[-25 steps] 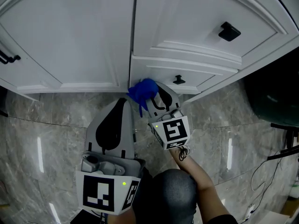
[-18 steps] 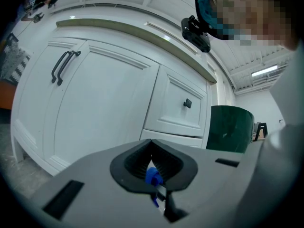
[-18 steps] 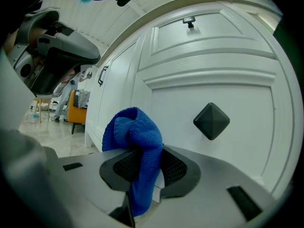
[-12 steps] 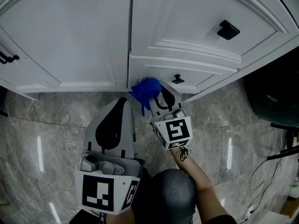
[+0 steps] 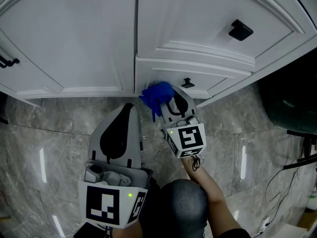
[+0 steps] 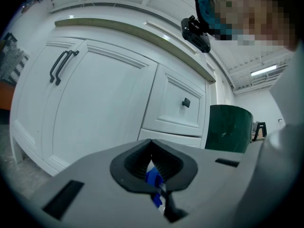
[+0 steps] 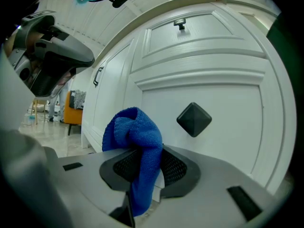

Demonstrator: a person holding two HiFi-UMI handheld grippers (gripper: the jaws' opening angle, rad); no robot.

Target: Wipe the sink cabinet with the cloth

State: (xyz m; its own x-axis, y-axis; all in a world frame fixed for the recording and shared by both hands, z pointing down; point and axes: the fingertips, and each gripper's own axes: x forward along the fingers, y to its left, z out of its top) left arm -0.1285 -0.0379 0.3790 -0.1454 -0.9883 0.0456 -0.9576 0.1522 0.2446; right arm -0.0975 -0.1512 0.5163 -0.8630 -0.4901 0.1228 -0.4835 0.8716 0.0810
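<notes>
Cloth [image 5: 157, 96], bright blue and bunched, is clenched in the right tool [image 5: 167, 102]. In the right gripper view the two jaws press on it from both sides, with a rounded wad bulging above them and a tail hanging down between them [image 7: 135, 141]. From the head view, the wad sits at the tool's 11 o'clock, against the lower left corner of the bottom drawer front of the white sink cabinet [image 5: 74, 38]. Whether it truly touches the panel is unclear. A small black knob [image 5: 187, 83] lies at the cloth's 2 o'clock, just beside it. A larger black knob [image 5: 240, 30] sits higher, toward 1 o'clock. The left tool [image 5: 130, 108] is at the right tool's 7 o'clock, over the grey marble floor [image 5: 49, 133], apart from the cabinet. Its jaws are closed together, gripping nothing I can name; a sliver of blue shows through the slit. A dark green bin [image 6: 228, 127] stands at 3 o'clock of the cabinet.
</notes>
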